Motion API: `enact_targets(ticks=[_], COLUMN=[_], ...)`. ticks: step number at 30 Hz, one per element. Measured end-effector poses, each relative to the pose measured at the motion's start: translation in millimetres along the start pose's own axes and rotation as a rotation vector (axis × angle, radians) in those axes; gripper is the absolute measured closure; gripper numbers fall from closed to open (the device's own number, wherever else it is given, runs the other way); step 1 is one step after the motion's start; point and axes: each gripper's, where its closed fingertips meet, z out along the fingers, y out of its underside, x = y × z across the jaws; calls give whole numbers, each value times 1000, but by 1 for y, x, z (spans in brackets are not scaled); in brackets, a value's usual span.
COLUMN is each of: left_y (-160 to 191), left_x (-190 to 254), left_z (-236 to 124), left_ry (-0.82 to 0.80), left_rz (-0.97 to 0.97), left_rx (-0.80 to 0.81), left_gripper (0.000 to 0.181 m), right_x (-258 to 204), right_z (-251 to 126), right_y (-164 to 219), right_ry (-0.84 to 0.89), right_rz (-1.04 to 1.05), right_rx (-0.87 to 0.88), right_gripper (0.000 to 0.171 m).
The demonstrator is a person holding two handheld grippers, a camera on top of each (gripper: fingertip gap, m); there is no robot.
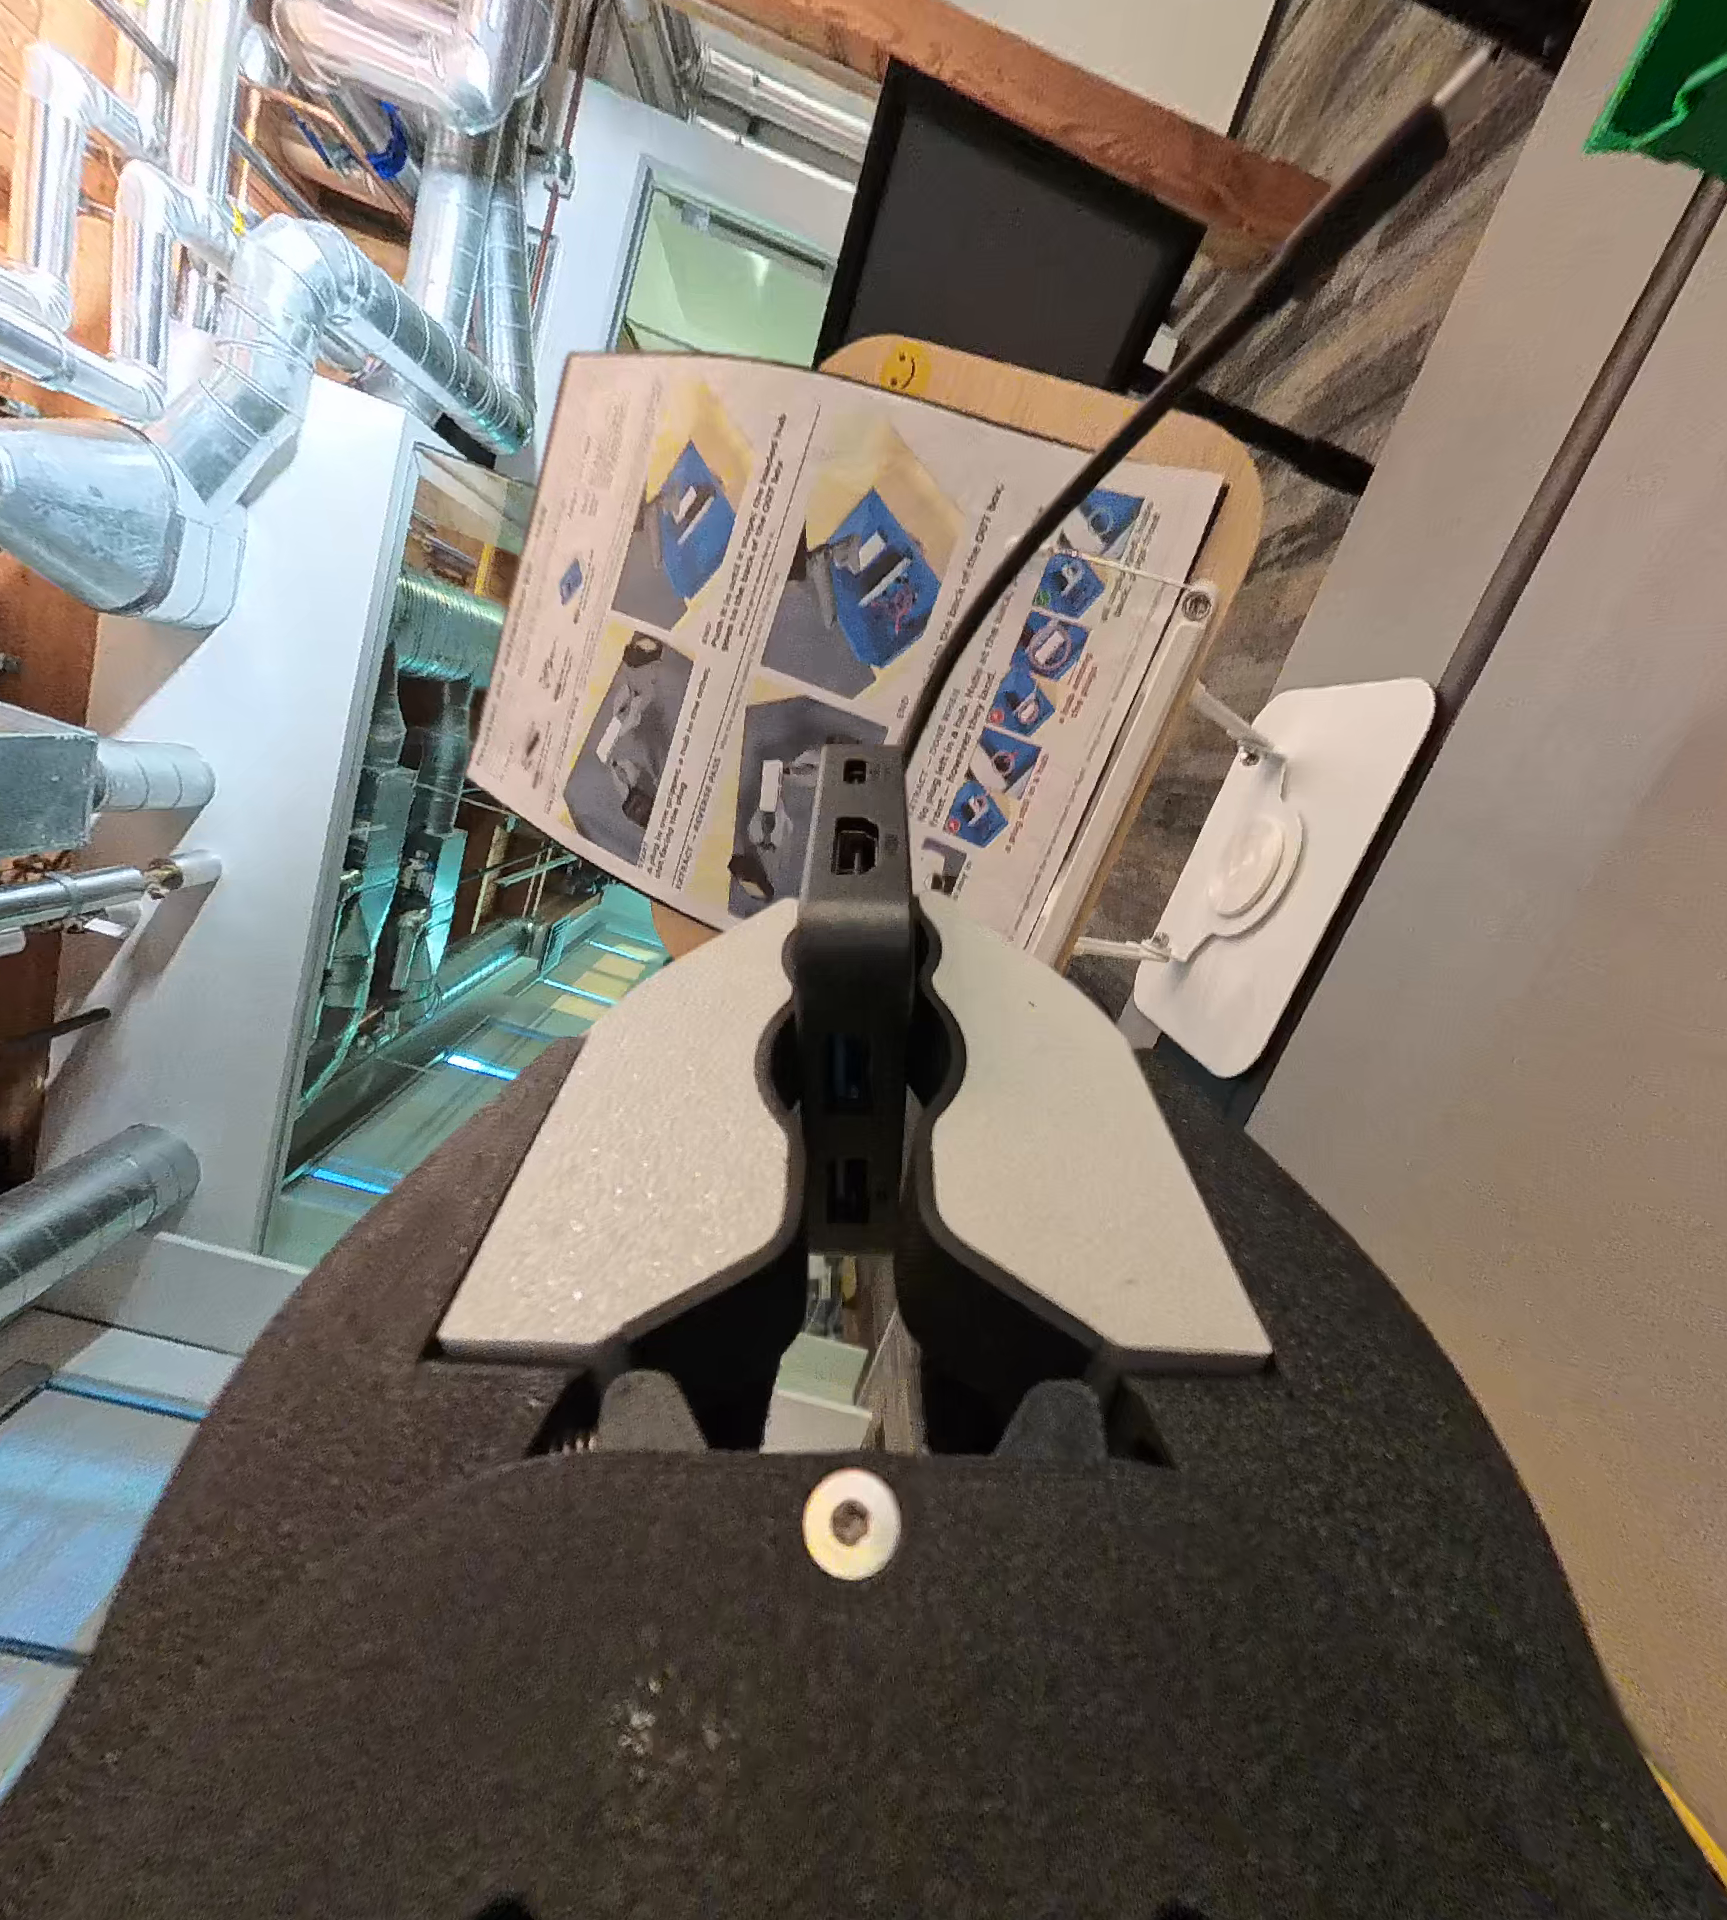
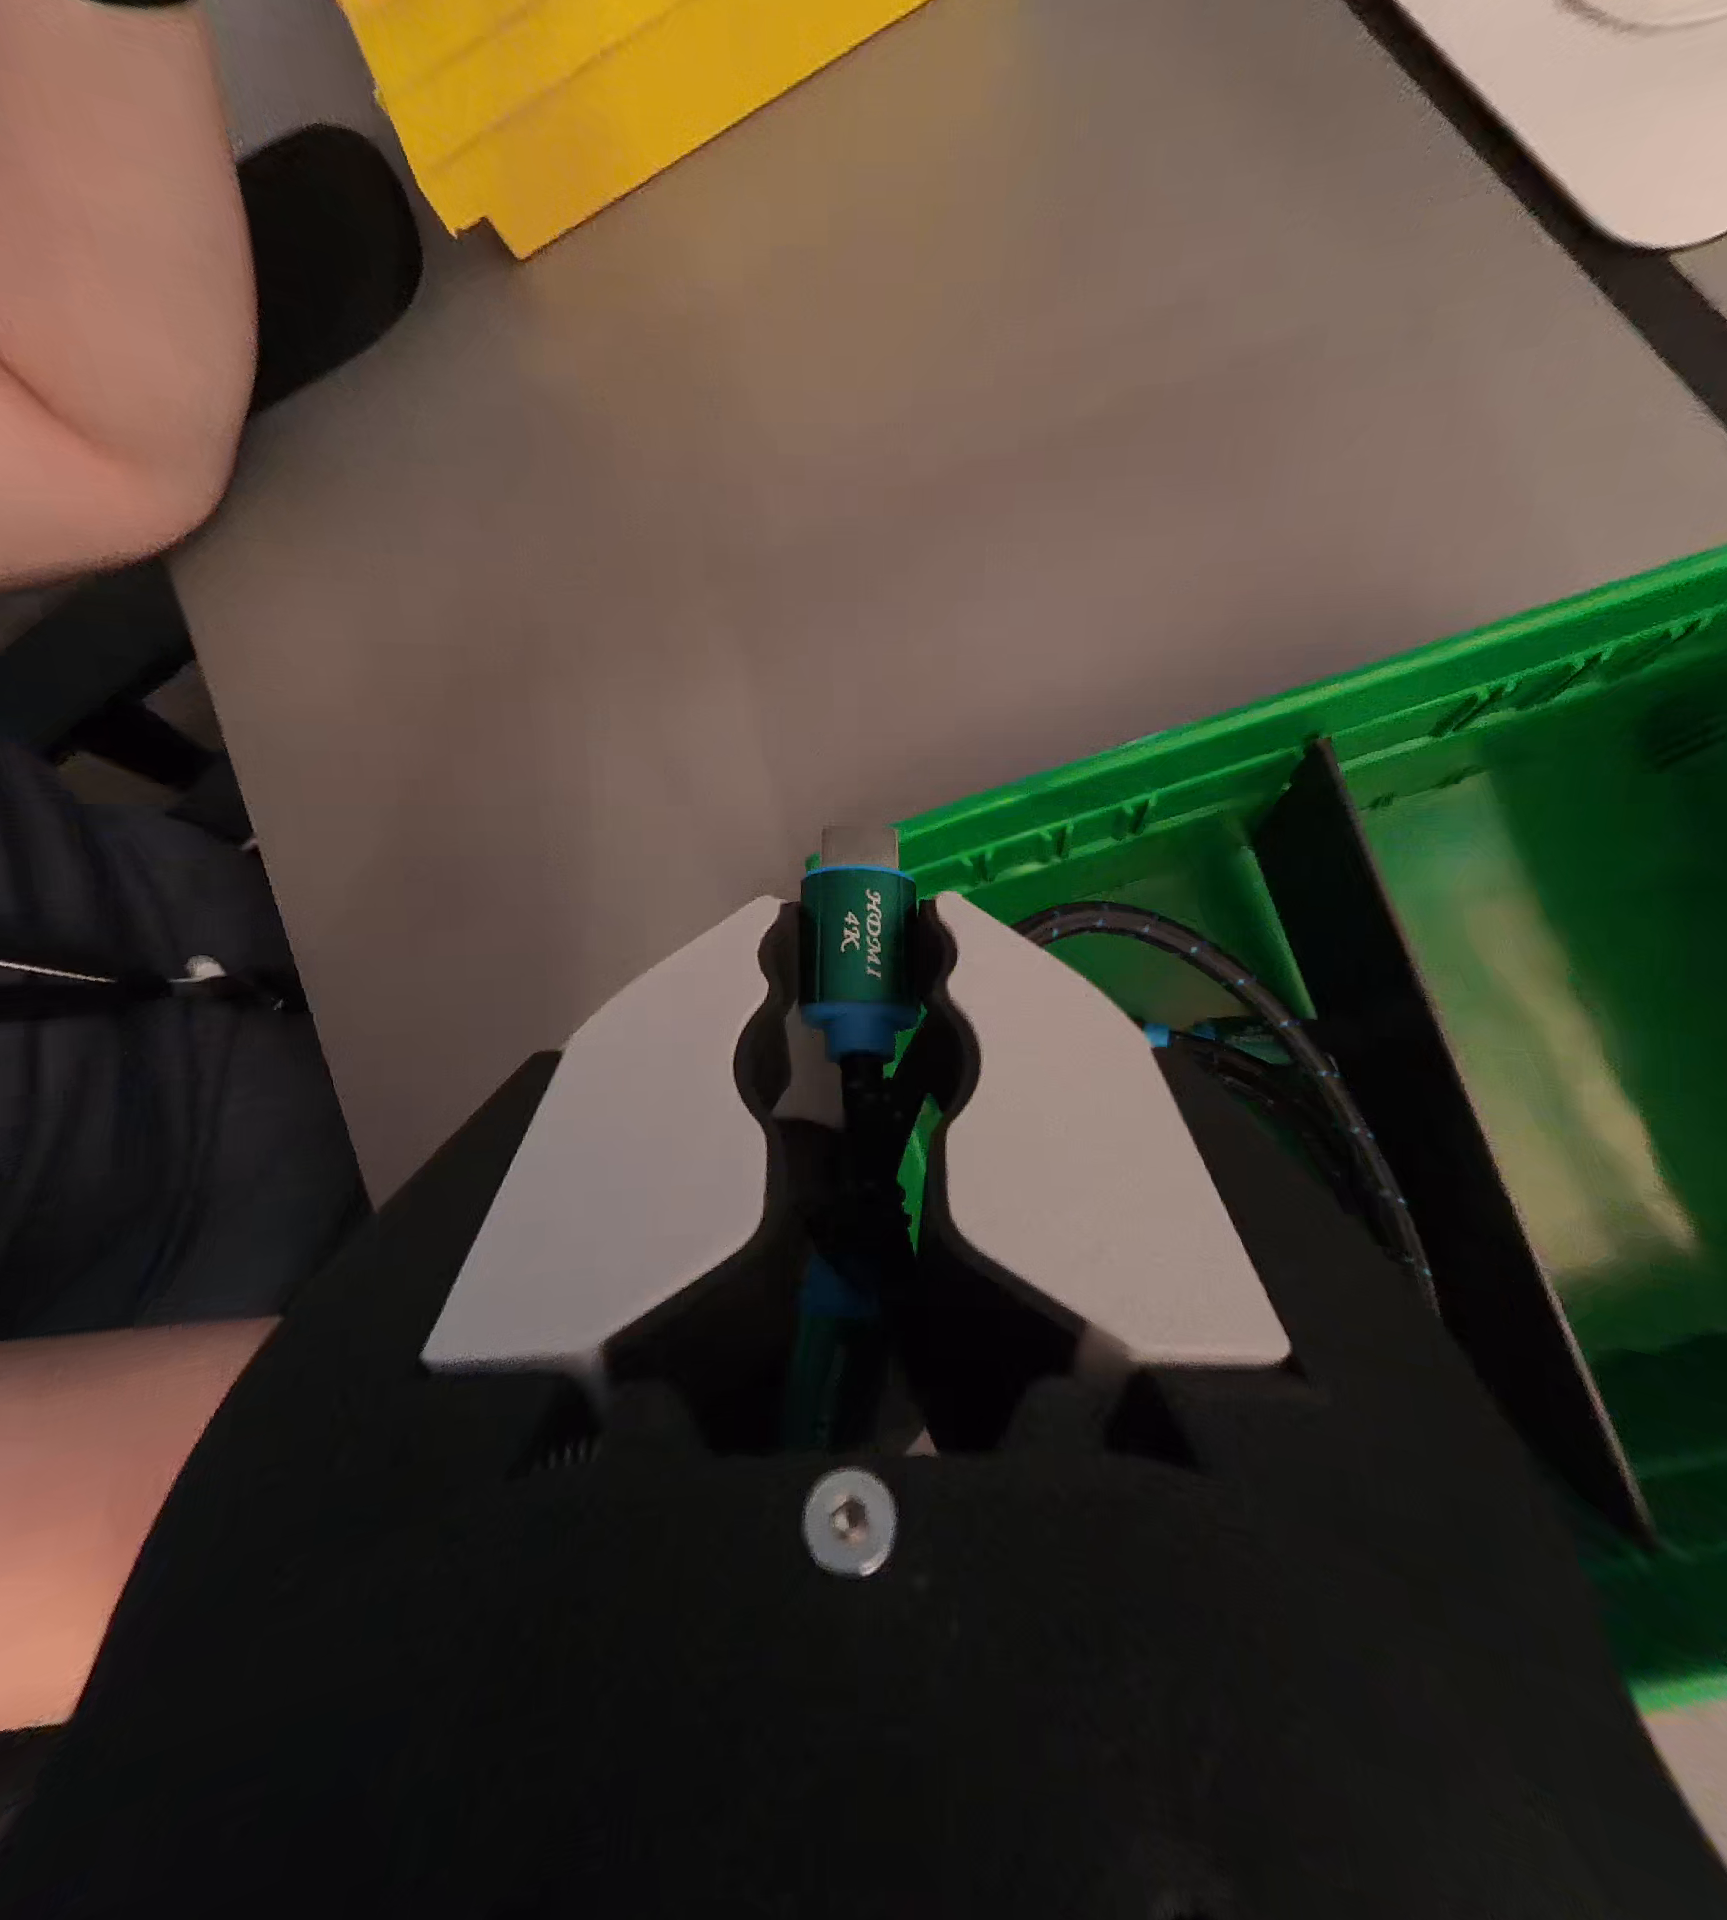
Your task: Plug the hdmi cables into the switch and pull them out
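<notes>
In the left wrist view my left gripper [image 1: 854, 925] is shut on a slim black switch [image 1: 854, 883], held on edge in the air with its port side facing the camera. A thin black cable [image 1: 1243, 322] runs from its far end up to the right. In the right wrist view my right gripper [image 2: 854, 914] is shut on a teal HDMI plug [image 2: 854, 951] with a blue collar and a bare metal tip that points forward. Its braided black cable [image 2: 1243, 997] loops back into a green bin [image 2: 1461, 727].
A grey table [image 2: 838, 520] lies under the right gripper, with a yellow sheet [image 2: 578, 104] at the far side and a person's arm [image 2: 59, 364] at the left. An instruction sheet on a stand [image 1: 786, 623] and a white pad [image 1: 1285, 873] stand ahead of the left gripper. Some 30 centimeters of space lies between my two pairs of fingers.
</notes>
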Motion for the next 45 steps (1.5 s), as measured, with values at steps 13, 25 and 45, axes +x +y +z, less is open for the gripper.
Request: enact_targets(ticks=[13, 25, 45], left_y=[-8, -3, -1], left_x=[1, 9, 16], left_z=[-4, 1, 4], left_ry=[5, 35, 60], left_rz=[17, 41, 39], left_rx=[16, -18, -30], left_gripper=[167, 167, 167], right_x=[51, 59, 46], right_z=[64, 49, 50], right_y=[66, 76, 107], right_ry=[-80, -98, -176], right_rz=[183, 277, 327], right_rx=[-269, -269, -426], right_gripper=[144, 144, 160])
